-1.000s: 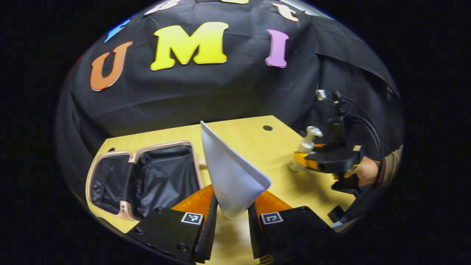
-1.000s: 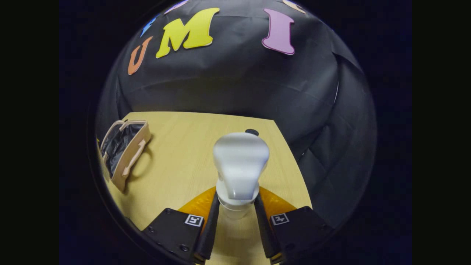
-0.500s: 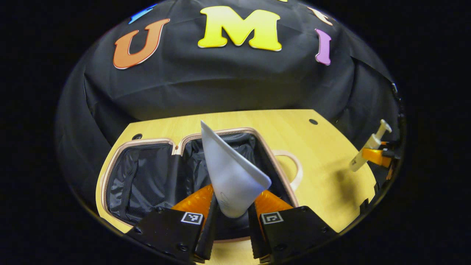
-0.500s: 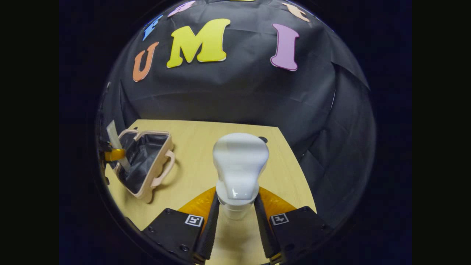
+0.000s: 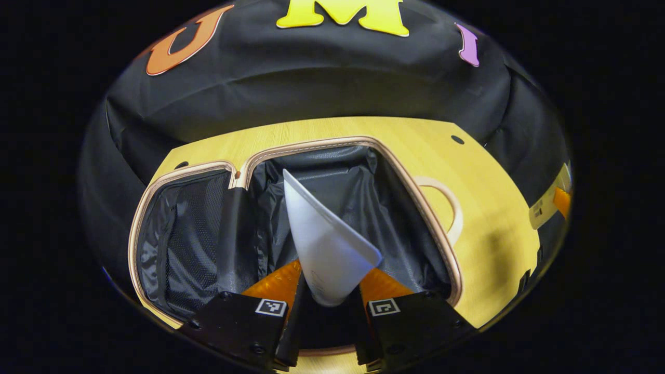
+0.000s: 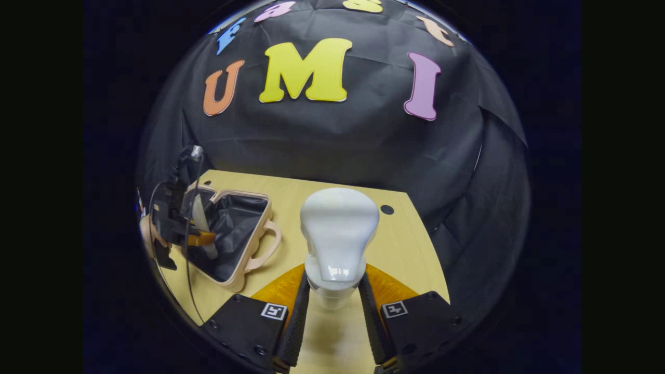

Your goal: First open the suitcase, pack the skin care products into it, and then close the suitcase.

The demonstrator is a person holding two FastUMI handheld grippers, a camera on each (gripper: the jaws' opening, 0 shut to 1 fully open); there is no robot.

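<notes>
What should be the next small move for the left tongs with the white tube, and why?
Probably lower the left tongs a little and open them, so the white tube drops into the right half of the suitcase. The suitcase lies open on the table, and the tube, gripped at its narrow end, hangs over the dark lining. The right tongs grip the pump bottle apart from the case.

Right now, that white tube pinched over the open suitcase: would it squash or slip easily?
Probably soft: the white tube flattens to a crimped edge, so it likely gives under the left gripper. It looks smooth, so it may slip. Dropped into the suitcase, it should lie flat rather than roll.
</notes>
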